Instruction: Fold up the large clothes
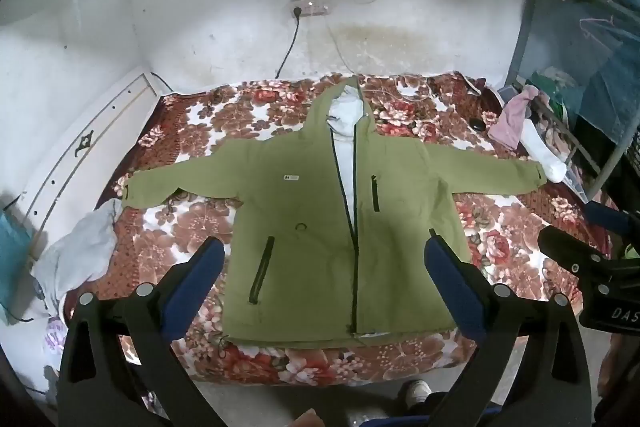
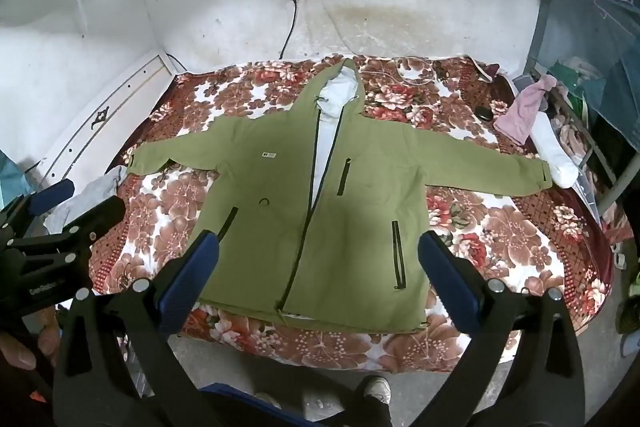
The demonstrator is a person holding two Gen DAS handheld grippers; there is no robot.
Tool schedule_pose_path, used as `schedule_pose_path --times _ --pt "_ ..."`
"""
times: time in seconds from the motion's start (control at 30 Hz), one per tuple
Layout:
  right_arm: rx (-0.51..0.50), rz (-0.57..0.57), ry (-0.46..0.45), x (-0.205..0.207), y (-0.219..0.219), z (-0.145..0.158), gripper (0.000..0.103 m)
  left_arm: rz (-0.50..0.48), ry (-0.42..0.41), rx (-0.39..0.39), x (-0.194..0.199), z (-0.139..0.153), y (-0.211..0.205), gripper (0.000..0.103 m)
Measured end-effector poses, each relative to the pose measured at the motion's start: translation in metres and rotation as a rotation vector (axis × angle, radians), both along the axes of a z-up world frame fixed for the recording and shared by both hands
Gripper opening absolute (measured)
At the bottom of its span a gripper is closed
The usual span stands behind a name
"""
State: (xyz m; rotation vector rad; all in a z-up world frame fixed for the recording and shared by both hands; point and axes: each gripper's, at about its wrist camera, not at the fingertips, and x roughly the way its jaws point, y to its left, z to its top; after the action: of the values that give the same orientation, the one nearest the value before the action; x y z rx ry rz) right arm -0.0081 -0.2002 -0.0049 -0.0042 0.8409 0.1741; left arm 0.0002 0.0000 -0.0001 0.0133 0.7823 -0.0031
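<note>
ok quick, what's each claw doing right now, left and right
Left claw: open, holding nothing, above the green jacket.
Right claw: open, holding nothing, also above the jacket.

jacket (image 1: 312, 235): olive green, white lining, black zips | bedspread (image 1: 192, 227): red-brown-white floral | tongs pads (image 1: 200, 279): blue

One green jacket (image 1: 320, 227) lies mid-frame on one floral bed (image 1: 500, 247). Two grippers, left gripper (image 1: 326, 267) and right gripper (image 2: 318, 261), show. Perhaps one white sock (image 1: 544, 155), upper right.
</note>
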Motion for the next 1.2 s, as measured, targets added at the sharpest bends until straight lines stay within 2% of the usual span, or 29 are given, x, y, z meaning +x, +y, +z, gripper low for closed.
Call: schedule_pose_path --times 0.53,0.73,0.93,1.2 --pt "-0.012 -0.041 -0.006 -0.01 0.007 0.005 0.098 -0.023 0.003 -0.006 -0.007 0.003 -0.005 0.098" --pt "-0.012 -0.093 0.001 -0.02 0.013 0.006 0.098 -0.052 -0.003 -0.02 -0.018 0.009 0.014 0.098" --pt "-0.029 -0.099 -0.011 -0.036 0.031 0.012 0.098 -0.07 0.0 -0.038 -0.021 0.01 0.028 0.098" --pt "-0.014 -0.134 0.004 -0.048 0.037 0.016 0.098 -0.103 0.018 -0.036 -0.029 0.002 0.034 0.098"
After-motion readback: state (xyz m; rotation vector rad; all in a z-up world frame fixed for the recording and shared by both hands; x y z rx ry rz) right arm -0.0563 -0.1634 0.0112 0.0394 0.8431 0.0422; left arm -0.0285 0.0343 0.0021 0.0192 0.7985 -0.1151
